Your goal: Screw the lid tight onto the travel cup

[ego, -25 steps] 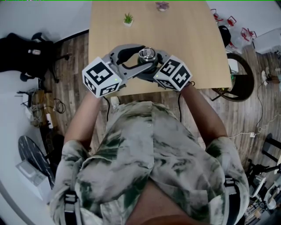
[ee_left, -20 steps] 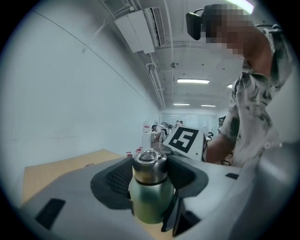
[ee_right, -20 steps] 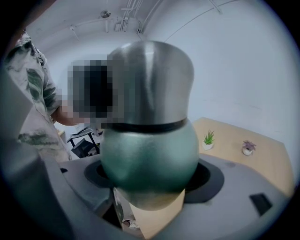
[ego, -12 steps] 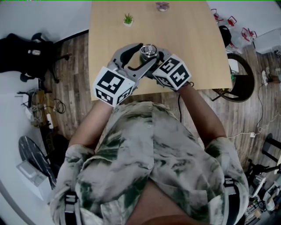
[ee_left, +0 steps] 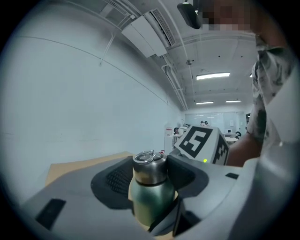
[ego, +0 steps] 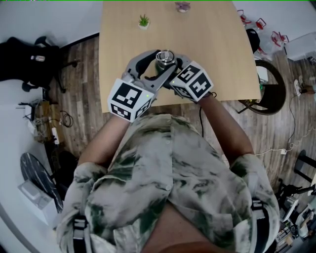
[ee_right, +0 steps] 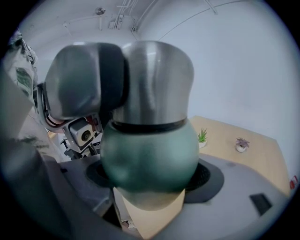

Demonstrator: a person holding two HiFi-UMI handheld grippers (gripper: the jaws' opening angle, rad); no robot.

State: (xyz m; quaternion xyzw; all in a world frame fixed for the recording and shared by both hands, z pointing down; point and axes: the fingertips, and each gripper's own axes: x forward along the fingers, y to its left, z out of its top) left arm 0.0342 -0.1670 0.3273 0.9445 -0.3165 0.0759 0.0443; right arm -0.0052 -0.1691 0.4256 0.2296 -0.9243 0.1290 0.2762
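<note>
Currently you hold the travel cup point(ego: 165, 58) between both grippers over the near part of the table point(ego: 217, 44), close to its front edge.

1. Left gripper point(ee_left: 151, 180): its jaws are closed on the steel lid point(ee_left: 149, 168). One dark ribbed pad stands on each side of the lid, and the fingers point(ee_left: 112, 180) reach no higher than the lid's top, so the wire ring on the lid shows above them. In the right gripper view, one left finger point(ee_right: 82, 79) lies flat against the lid's point(ee_right: 157, 79) side.

2. Right gripper point(ee_right: 151, 185): its jaws are closed on the green body point(ee_right: 150, 152) of the cup, below the dark seam where the lid meets the body. The fingers point(ee_right: 208, 178) flank the widest part of the body, left and right.

3. Cup attitude: upright, lid uppermost, seated on the body with no visible gap at the seam. You cannot tell from any view whether the base rests on the table.

4. Surroundings: a small green plant point(ego: 144, 21) and a small purple plant point(ego: 182, 7) stand at the far end of the table, well apart from the cup. The right gripper's marker cube point(ee_left: 201, 143) shows just beyond the cup in the left gripper view.
</note>
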